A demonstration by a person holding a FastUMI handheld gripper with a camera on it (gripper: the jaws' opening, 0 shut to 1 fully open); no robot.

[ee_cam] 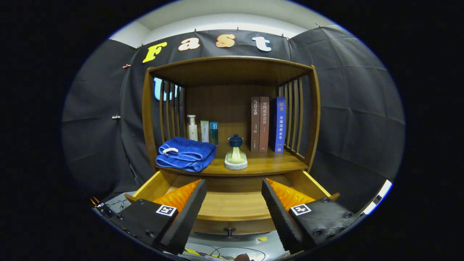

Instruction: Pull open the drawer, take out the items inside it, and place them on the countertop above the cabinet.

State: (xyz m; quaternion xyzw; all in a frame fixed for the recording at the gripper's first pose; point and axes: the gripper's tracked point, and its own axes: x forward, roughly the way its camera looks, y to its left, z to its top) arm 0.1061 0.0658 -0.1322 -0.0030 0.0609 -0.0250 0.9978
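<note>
Hovering over pulled-out drawer (232,204), gripper (233,203) jaws gaping wide, holding nothing. Drawer running lengthwise toward the camera, knob (228,230) facing front. Sitting on worktop (268,165) above: folded towel (185,154), small pot (236,154).

We find the drawer (232,203) pulled open, its wooden floor bare between our fingers; the gripper (233,206) stands spread wide above it, pressing on nothing; the knob (228,231) sits below, between the fingertips; on the countertop (268,163) beyond lie a folded blue towel (185,154) and a small pot (236,156); bottles (203,130) and three upright books (268,124) stand behind.
</note>
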